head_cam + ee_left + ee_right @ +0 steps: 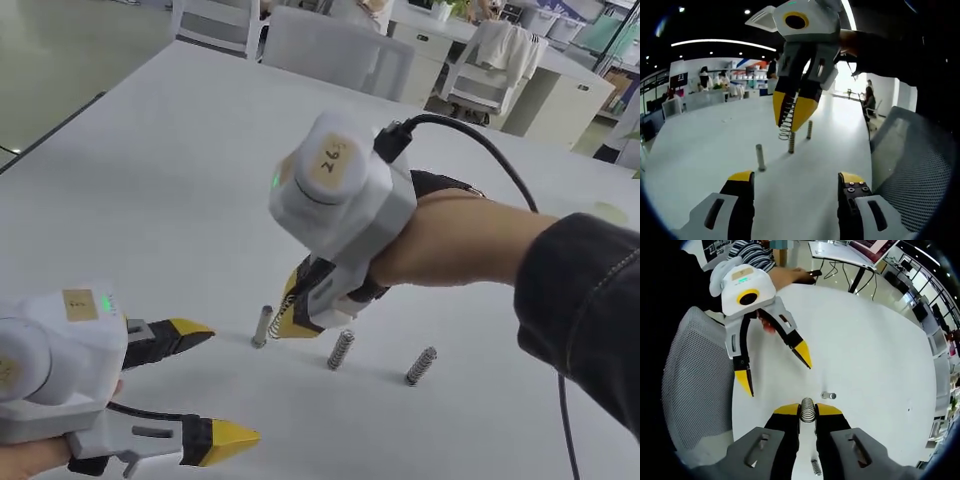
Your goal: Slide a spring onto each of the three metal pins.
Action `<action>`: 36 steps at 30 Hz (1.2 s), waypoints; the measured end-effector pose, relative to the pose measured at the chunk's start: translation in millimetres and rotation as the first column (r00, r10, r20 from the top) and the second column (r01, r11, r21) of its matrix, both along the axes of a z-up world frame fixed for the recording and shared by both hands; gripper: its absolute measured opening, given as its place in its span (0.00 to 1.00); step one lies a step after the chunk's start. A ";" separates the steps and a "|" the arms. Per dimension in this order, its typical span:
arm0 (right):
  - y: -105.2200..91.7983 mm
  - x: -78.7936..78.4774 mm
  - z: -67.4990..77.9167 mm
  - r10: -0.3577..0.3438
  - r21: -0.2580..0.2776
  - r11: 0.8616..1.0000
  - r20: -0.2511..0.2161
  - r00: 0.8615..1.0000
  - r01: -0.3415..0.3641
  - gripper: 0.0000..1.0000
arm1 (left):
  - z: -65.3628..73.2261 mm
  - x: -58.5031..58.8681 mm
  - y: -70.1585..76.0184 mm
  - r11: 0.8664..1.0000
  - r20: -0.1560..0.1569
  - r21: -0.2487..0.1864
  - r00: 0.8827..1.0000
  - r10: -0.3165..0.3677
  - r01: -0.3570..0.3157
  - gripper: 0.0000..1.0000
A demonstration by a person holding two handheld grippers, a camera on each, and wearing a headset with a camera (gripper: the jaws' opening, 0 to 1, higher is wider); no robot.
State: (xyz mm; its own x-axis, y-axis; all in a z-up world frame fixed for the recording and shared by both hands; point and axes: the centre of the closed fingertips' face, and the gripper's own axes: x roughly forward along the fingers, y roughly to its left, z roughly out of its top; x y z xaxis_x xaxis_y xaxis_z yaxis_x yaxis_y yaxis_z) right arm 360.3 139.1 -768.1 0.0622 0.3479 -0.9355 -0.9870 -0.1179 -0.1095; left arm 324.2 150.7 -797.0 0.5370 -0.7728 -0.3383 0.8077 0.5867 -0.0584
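A bare metal pin (262,327) stands upright on the white table (150,180). To its right stand two pins with springs on them (341,349) (421,366). My right gripper (290,322) is shut on a loose spring (808,410) and hangs just right of and slightly above the bare pin (828,395). In the left gripper view that held spring (786,120) hangs between the yellow fingertips, above and behind the bare pin (760,157). My left gripper (225,385) is open at the near left, holding nothing, its jaws pointing toward the pins.
A grey mesh chair (910,165) stands beside the table, also seen as the mesh chair (695,390). More chairs and desks (330,45) line the far edge. A black cable (480,140) trails from the right gripper over the person's sleeve.
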 end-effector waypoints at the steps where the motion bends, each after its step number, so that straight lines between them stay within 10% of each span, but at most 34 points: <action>1: 0.1 2.5 -0.2 -0.004 0.001 1.000 0.004 1.000 0.004 0.09 | -0.3 -0.1 0.2 1.000 -0.001 0.000 1.000 0.000 0.000 0.63; 12: 5.3 33.7 -8.6 -0.033 0.000 0.999 0.071 0.997 0.033 0.09 | -3.8 0.9 1.5 1.000 -0.010 -0.006 1.000 0.007 -0.007 0.65; 36: 11.1 45.0 -29.7 -0.040 -0.029 0.999 0.040 0.998 0.042 0.09 | -10.5 1.9 6.4 1.000 -0.027 -0.010 1.000 0.015 -0.016 0.62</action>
